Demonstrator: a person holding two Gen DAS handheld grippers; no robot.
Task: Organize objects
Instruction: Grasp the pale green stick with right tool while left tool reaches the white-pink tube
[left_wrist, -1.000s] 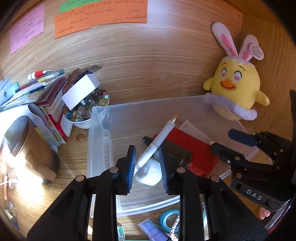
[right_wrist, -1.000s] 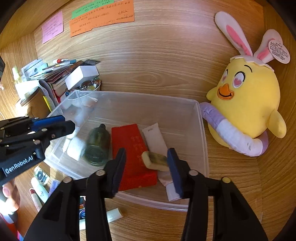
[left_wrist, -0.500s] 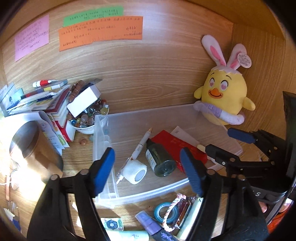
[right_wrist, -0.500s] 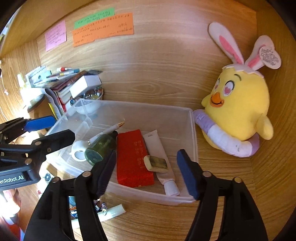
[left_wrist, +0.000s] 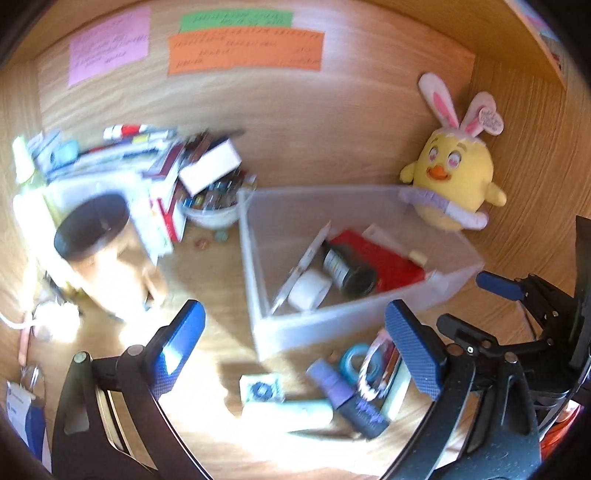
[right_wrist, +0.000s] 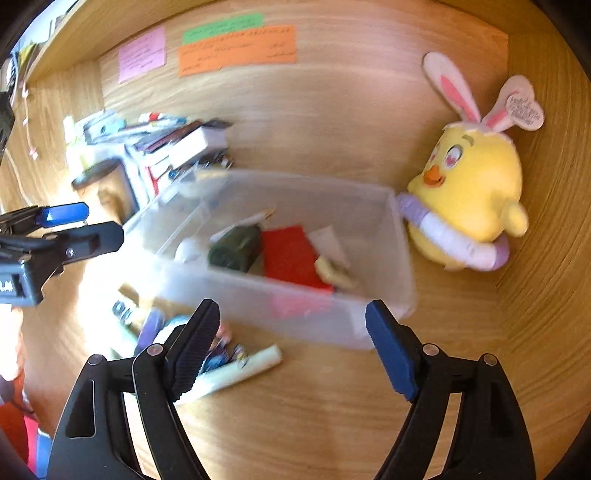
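Now both my left tongs (left_wrist: 293, 338) and right tongs (right_wrist: 291, 334), just opening, gape empty at lower frame; the clear plastic bin (left_wrist: 258, 258) sits mid-frame, loose tubes (left_wrist: 288, 415) cluttering the wooden bench (left_wrist: 207, 325) between.

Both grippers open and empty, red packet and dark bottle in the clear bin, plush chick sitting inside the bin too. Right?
Not quite. The plush chick is outside the clear bin, on the desk against its far right corner; the right wrist view shows it. The rest holds: left gripper and right gripper open and empty, red packet and dark bottle in the bin.
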